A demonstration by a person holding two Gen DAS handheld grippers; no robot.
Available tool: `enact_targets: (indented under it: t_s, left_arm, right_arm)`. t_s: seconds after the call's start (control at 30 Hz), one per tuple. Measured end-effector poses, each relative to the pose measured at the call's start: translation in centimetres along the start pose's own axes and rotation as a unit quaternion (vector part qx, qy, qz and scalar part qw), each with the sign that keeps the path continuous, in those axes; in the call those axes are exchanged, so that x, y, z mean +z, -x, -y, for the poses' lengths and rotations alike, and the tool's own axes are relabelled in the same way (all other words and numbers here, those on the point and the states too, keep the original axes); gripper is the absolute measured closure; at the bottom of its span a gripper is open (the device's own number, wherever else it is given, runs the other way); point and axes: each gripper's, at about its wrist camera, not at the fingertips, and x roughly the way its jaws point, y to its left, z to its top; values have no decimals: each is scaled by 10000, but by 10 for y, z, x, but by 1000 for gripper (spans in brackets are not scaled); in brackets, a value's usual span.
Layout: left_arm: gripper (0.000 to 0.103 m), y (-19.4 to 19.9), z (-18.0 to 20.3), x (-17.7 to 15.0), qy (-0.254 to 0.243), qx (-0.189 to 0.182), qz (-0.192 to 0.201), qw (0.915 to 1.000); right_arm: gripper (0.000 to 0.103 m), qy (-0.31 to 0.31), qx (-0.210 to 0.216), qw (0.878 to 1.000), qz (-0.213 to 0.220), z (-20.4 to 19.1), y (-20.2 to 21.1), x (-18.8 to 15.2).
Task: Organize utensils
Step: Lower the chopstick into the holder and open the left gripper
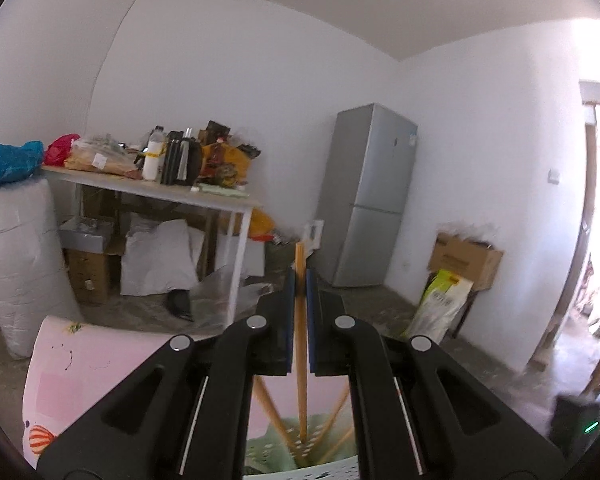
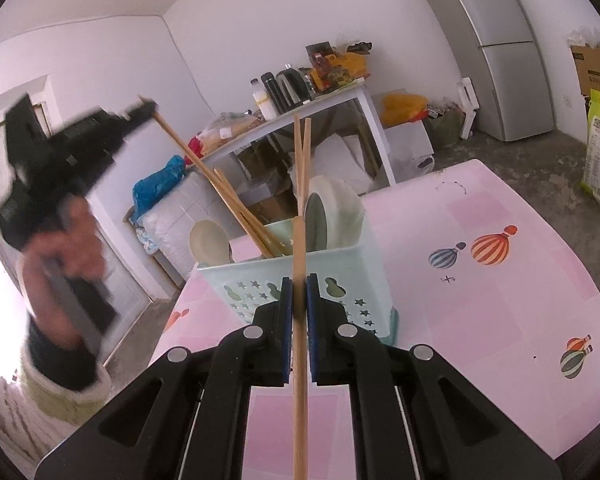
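Wooden chopstick [image 1: 300, 320] pinched in left claw [image 1: 299, 280], right claw [image 2: 299, 296] clamping chopsticks [image 2: 300, 360]

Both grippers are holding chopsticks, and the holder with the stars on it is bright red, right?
Not quite: the holder is pale blue-green, not red, as the right wrist view shows. The rest holds: the left gripper pinches a chopstick, and the right gripper pinches another chopstick.

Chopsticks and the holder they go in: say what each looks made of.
Chopsticks: likely bamboo or wood, matte, going by the even tan colour with no shine. Holder: most likely moulded plastic, smooth and pale mint, with star and gourd shapes cut through thin walls.
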Motion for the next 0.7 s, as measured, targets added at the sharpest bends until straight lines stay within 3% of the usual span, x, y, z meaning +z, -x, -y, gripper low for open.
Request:
enact_targets:
  t_s: [0.13, 0.23, 0.5, 0.6, 0.7]
  left_arm:
    - [99, -12, -7, -25, 99, 48, -343, 9994]
    - [98, -4, -10, -30, 111, 53, -314, 9994]
    - [75, 31, -21, -33, 139, 33, -197, 9997]
    - [65, 45, -30, -39, 294, 43, -268, 9992]
    - [61, 54, -38, -50, 398, 50, -404, 9984]
  right_arm:
    - [96, 10, -14, 10000, -22, 0, -1, 0]
    - [96, 35, -37, 10000, -18, -1, -1, 1]
    - [96, 204, -74, 9995, 224, -8, 11, 16]
    - [96, 257, -34, 9988, 405, -12, 17, 28]
    - [96, 290, 91, 9978, 589, -17, 20, 43]
